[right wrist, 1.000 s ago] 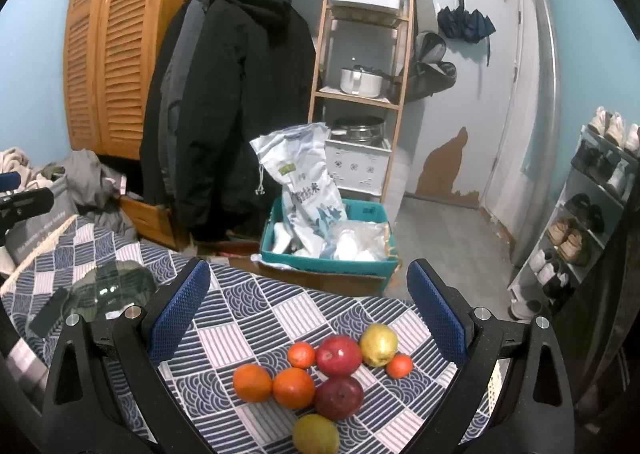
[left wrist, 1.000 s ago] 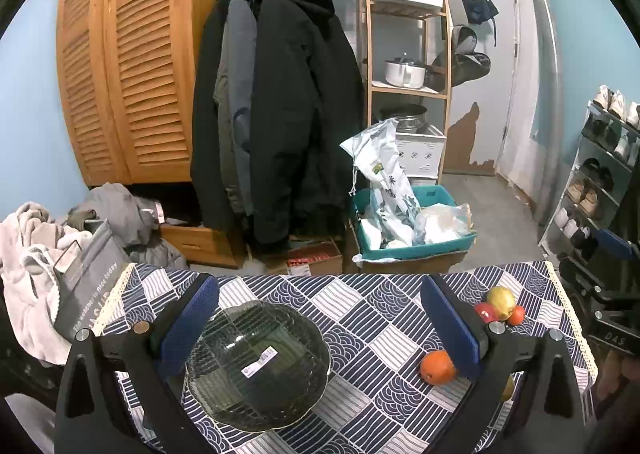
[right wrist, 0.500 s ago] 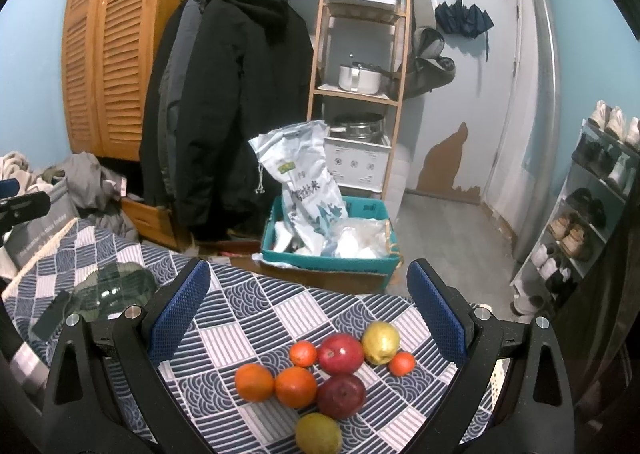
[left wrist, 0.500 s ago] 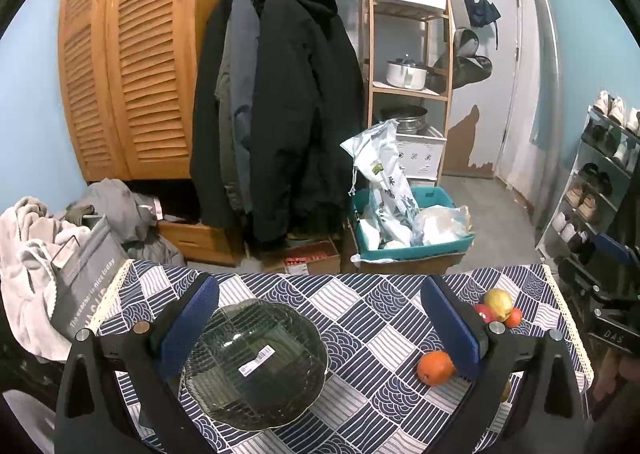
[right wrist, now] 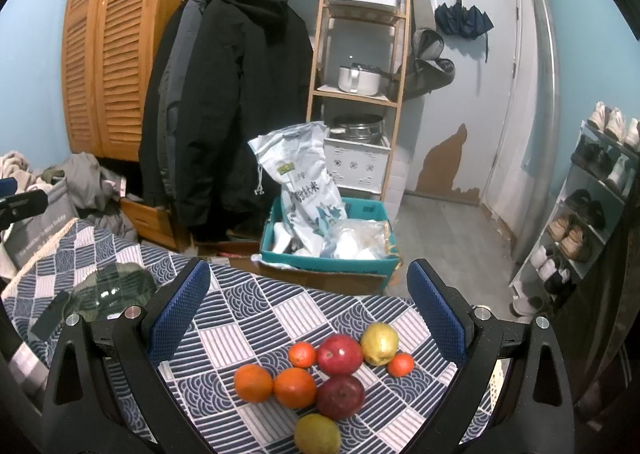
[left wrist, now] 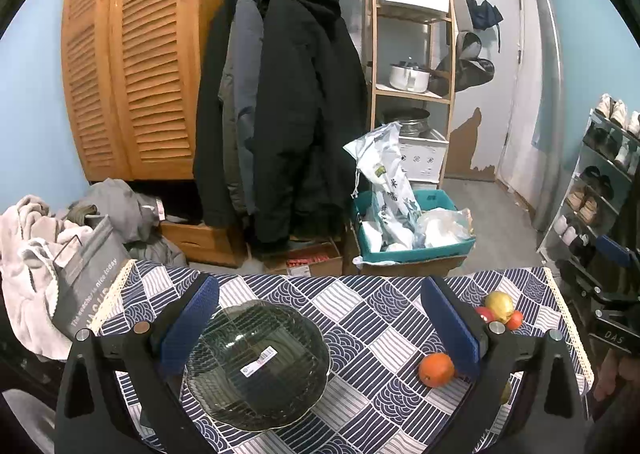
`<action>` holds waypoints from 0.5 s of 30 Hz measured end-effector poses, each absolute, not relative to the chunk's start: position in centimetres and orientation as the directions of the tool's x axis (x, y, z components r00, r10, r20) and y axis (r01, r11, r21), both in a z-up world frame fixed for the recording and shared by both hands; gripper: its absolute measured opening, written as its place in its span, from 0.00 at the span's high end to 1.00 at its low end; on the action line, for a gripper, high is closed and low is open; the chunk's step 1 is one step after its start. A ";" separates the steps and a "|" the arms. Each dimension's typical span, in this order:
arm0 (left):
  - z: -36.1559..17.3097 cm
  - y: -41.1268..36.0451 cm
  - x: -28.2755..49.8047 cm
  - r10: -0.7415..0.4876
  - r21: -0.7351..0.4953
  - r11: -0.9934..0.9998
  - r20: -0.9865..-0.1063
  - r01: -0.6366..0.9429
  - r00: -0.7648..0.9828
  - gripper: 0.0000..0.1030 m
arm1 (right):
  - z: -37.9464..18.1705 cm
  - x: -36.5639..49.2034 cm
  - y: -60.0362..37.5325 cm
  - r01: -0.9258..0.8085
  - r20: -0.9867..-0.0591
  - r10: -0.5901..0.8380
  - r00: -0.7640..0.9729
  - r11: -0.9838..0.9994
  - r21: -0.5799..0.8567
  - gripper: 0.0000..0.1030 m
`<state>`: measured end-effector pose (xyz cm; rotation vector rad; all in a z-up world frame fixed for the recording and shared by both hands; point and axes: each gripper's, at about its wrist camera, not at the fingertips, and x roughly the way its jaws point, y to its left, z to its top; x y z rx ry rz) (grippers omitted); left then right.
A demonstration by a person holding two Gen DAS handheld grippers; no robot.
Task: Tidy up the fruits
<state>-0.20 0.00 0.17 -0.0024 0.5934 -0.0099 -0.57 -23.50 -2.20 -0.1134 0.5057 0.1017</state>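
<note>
Fruit sits bunched on the right part of the patterned tablecloth (right wrist: 256, 318): two oranges (right wrist: 253, 383) side by side and touching, two red apples (right wrist: 339, 355) one behind the other, a small tangerine (right wrist: 302, 355) to the left of the far apple, a yellow pear (right wrist: 380, 343) to that apple's right with another tangerine (right wrist: 400, 365) beside it, and a second yellow pear (right wrist: 317, 435) nearest of all. The right gripper (right wrist: 308, 306) hangs over this cluster with its blue-padded jaws spread wide, holding nothing. Well to the left, a dark glass plate (left wrist: 256, 364) with a white sticker rests on the cloth, bare of fruit. The left gripper (left wrist: 318, 324) hovers above it, jaws likewise wide apart and empty. Beyond the table's far edge a teal crate (right wrist: 328, 264) of bags stands on the floor.
</note>
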 end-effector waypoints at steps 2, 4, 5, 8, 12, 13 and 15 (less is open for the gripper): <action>0.2 0.0 -0.2 -0.011 -0.006 1.000 -0.562 0.009 0.827 0.01 | -2.1 -0.5 -23.5 -0.126 -0.490 0.069 0.869 0.988 -0.085 0.06; 0.2 0.1 -0.3 -0.013 -0.008 1.000 -0.559 0.010 0.829 0.01 | -2.2 -0.5 -23.5 -0.127 -0.491 0.070 0.868 0.988 -0.083 0.06; 0.2 0.1 -0.3 -0.012 -0.008 1.000 -0.560 0.009 0.829 0.01 | -2.1 -0.5 -23.5 -0.126 -0.490 0.070 0.869 0.988 -0.084 0.06; 0.2 0.1 -0.3 -0.012 -0.007 1.000 -0.559 0.009 0.829 0.01 | -2.2 -0.6 -23.5 -0.127 -0.488 0.069 0.870 0.988 -0.087 0.06; 0.2 0.1 -0.3 -0.012 -0.009 1.000 -0.559 0.009 0.829 0.01 | -2.2 -0.5 -23.5 -0.127 -0.489 0.069 0.869 0.988 -0.085 0.06; 0.2 0.1 -0.3 -0.013 -0.009 1.000 -0.559 0.010 0.829 0.01 | -2.2 -0.5 -23.5 -0.126 -0.489 0.068 0.869 0.988 -0.086 0.06; 0.2 0.1 -0.3 -0.012 -0.009 1.000 -0.559 0.009 0.829 0.01 | -2.2 -0.6 -23.5 -0.125 -0.490 0.068 0.869 0.988 -0.085 0.06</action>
